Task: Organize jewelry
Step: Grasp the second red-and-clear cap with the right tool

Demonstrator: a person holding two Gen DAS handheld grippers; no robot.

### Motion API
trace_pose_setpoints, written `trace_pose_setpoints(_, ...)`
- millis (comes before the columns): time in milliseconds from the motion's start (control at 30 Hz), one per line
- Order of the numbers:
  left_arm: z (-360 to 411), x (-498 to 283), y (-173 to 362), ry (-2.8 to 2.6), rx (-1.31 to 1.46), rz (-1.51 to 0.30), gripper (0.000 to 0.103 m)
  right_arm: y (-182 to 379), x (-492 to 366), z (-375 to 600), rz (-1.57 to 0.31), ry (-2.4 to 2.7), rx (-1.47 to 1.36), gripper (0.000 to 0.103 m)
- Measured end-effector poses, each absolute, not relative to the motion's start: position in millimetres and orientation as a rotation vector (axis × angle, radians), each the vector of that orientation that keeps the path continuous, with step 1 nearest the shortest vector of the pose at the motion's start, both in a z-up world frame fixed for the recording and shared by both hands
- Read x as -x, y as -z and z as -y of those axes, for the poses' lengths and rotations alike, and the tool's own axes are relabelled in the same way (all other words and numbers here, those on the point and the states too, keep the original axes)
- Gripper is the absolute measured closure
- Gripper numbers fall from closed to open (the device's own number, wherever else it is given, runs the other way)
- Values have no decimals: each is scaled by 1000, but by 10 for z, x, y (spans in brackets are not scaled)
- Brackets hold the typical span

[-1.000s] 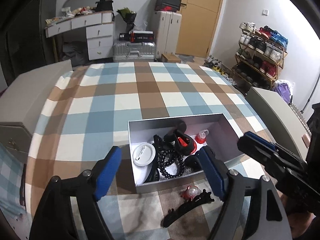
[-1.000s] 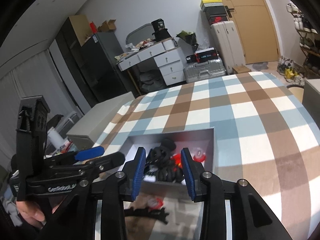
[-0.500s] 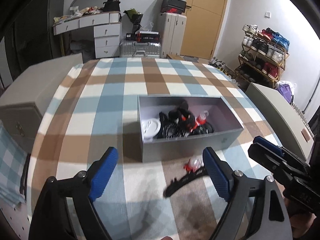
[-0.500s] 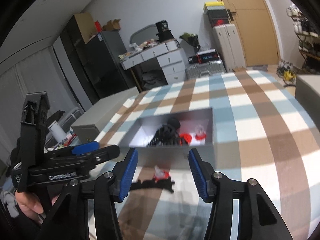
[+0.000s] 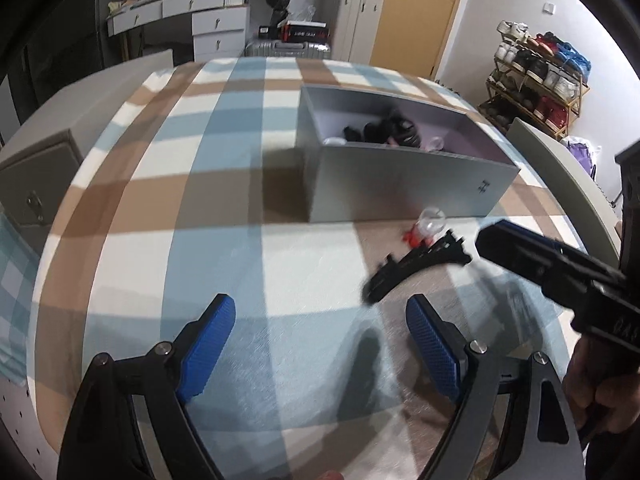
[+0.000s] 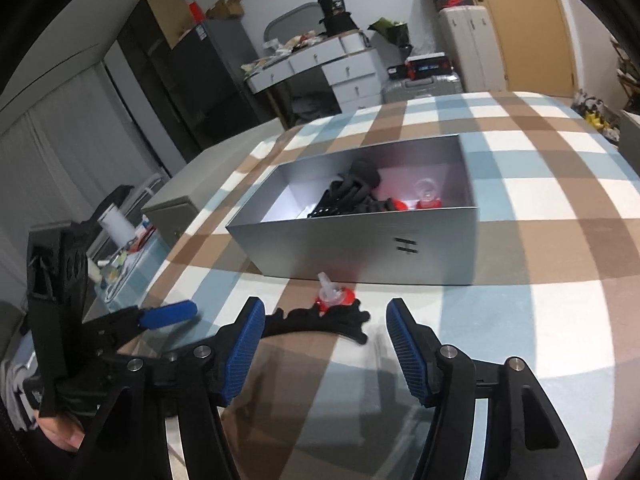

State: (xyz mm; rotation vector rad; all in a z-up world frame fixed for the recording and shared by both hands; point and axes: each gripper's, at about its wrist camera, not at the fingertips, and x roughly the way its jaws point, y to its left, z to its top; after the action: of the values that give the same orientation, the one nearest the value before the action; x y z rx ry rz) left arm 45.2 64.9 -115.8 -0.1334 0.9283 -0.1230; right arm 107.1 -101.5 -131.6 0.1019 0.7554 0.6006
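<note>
1. The left tool (image 5: pixel 320 340) has its blue pads spread wide over the checked cloth (image 5: pixel 224 264) of the worktop, holding nothing and touching nothing.
2. The right tool (image 6: pixel 325 344) is likewise spread wide and empty, its pads flanking a black hair clip (image 6: pixel 320 320) without touching it.
3. The hair clip lies flat on the cloth, with a small red-and-clear ornament (image 6: pixel 334 294) touching its far edge.
4. Just beyond stands an open grey box (image 6: pixel 360 248), holding a tangle of black accessories (image 6: pixel 352 192) and a second red-and-clear piece (image 6: pixel 428 196).
5. Past the worktop are a white drawer desk (image 6: pixel 332 64), a silver suitcase (image 6: pixel 424 84), a wooden door (image 6: pixel 524 20), and a shoe rack (image 5: pixel 536 76) on the right.
</note>
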Motion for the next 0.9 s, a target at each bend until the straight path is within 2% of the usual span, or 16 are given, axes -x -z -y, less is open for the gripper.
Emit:
trace_pose_setpoints(267,-716,-361,1187,114,139,-919,19,1384,-1180,838,-773,-605,-87,41)
trace_pose_setpoints(467,-670,-337,1131,127,108,-882,19,1392,-1226,763,-778,-587,-63,50)
trace_pose_setpoints(667,-693,-335,1104,125,108,-879,19,1423,-1303,756,-805,-579,-82,75)
trace_pose_setpoints(733,-705,-332,1103,125,108,-881,19,1431,-1305,756,-805,-568,-72,94)
trace_pose_setpoints(767,-710,-339,1105,124,108,-883,19,1430,-1296,755,-803,-576,-66,99)
trace_pose_setpoints(900,-707,-334,1108,120,98,-886,19,1402,-1230,758,-786,-581,-37,99)
